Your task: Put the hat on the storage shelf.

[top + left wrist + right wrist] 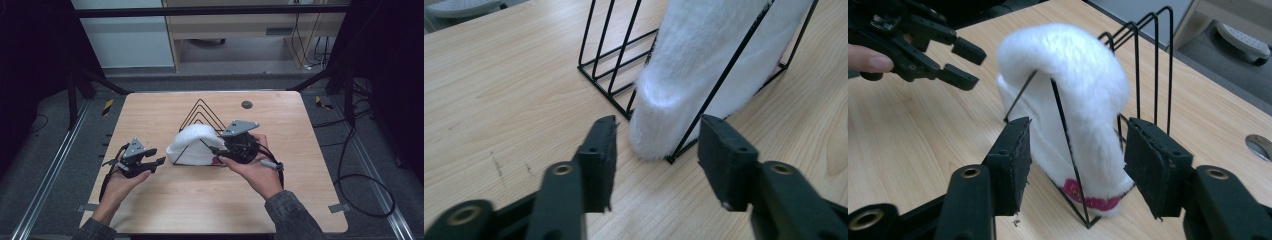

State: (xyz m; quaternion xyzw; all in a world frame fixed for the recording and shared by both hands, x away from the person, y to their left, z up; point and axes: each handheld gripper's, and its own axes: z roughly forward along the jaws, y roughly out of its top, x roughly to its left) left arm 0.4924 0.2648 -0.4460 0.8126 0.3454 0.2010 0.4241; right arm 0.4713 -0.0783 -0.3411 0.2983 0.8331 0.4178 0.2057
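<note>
A white fluffy sock (pixel 192 140) with pink lettering at its hem hangs over the front triangles of a black wire rack (pixel 202 107) at the table's middle. My right gripper (pixel 216 154) is at the sock's right side, open, and the sock (pixel 1068 65) and a front wire stand just beyond its jaws (pixel 1079 130). My left gripper (pixel 157 156) is open a short way left of the sock, held apart from it. In the left gripper view the sock's lower end (pixel 704 55) and the rack (pixel 599 55) lie just past the open gripper (pixel 658 131). The left gripper (pixel 973 67) appears at the upper left of the right gripper view.
The wooden table (pixel 165 200) has a round grey grommet (pixel 246 104) at its far side. The rack's rear triangles (pixel 1153 50) stand bare behind the sock. Cables (pixel 360 185) lie on the floor to the right, with dark frame legs around the table.
</note>
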